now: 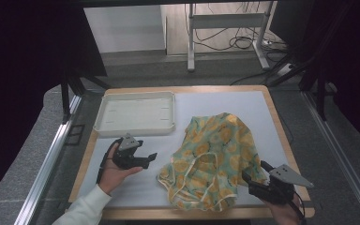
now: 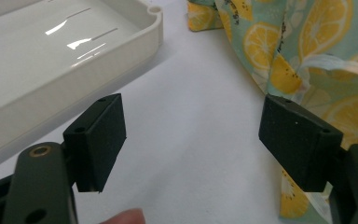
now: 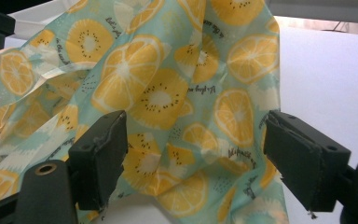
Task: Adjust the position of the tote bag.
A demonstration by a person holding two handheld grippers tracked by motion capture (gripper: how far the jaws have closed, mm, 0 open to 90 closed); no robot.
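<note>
High view: both grippers [image 1: 151, 157] [image 1: 255, 174] gape beside the garment [image 1: 213, 157].

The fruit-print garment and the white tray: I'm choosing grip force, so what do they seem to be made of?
The garment looks like thin woven fabric, matte and soft: it lies crumpled in loose folds, with pale binding along its edges. The tray looks like moulded plastic, cream-white and glossy: light glints off its floor in the left gripper view, and its rim and corners are rounded. Neither can be told for certain.

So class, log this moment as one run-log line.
left tongs: open, beside cloth | right tongs: open at cloth edge | fruit-print cloth: crumpled on mat | tray: empty
</note>
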